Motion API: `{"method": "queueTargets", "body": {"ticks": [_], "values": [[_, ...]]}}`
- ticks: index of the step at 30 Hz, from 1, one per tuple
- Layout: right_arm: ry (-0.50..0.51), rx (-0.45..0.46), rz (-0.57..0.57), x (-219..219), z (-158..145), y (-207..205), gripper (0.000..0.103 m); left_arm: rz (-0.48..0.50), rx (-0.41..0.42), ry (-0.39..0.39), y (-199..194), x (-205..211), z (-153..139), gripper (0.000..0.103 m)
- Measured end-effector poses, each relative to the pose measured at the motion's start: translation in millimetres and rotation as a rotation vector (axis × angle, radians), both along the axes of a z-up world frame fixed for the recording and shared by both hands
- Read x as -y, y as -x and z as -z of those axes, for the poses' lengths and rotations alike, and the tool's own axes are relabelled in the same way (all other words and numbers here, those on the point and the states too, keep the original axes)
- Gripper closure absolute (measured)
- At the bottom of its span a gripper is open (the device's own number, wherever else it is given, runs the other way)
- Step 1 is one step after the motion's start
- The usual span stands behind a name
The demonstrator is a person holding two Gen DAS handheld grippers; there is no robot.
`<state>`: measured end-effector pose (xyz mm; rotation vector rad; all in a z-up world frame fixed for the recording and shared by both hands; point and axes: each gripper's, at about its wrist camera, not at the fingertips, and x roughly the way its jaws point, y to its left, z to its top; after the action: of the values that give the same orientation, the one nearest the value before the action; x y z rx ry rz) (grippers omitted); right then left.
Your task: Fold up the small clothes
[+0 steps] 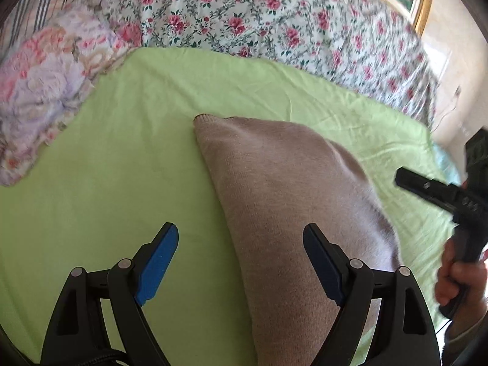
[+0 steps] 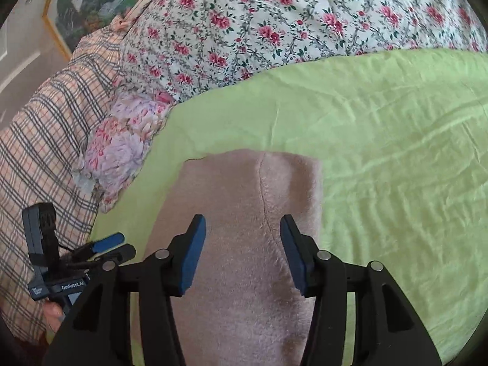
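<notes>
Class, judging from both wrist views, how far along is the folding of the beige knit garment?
Done: the beige knit garment lies folded on the green sheet, one layer lapped over. In hand: nothing; the left gripper and right gripper stand open above it. Left: possibly another fold.

Beige knitted garment: its near end runs out under the lower edge in both wrist views, so its full outline cannot be told.
Right gripper: in the left wrist view only one black finger shows, smeared by motion; the rest is cut by the right edge.
Hand on its handle: blurred, partly past the edge.
Left gripper: in the right wrist view half hidden behind the near black frame.
Gold-framed picture: cropped by the fisheye rim, subject unclear.
Rose-print quilt: blurred toward the right.
Light green bed sheet: partly covered by garment and quilt.
</notes>
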<state>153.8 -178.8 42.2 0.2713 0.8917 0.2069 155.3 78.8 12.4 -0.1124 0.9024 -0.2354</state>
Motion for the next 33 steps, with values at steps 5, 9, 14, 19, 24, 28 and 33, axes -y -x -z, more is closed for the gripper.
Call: {"method": "queueTargets", "body": {"ticks": [5,9,14,19,24,28,33], "values": [[0.077,-0.076,-0.039,6,-12,18,0.037,-0.027,-0.114,-0.078,20,14,-10,0.018],[0.072,-0.114,-0.027,15,-25,46,0.030,-0.035,-0.227,-0.150,39,22,-17,0.018],[0.055,-0.100,-0.067,12,-22,72,0.022,-0.044,-0.232,-0.185,54,32,-23,0.018],[0.101,-0.044,-0.154,-2,1,84,0.022,-0.082,-0.153,-0.202,71,32,-12,0.018],[0.156,-0.008,-0.184,-19,9,105,0.019,-0.110,-0.094,-0.211,96,33,-6,0.018],[0.197,-0.014,-0.177,-32,7,126,0.015,-0.112,-0.076,-0.268,116,36,-7,0.016],[0.223,-0.025,-0.187,-42,9,147,0.011,-0.114,-0.055,-0.290,142,37,-2,0.015]]}}
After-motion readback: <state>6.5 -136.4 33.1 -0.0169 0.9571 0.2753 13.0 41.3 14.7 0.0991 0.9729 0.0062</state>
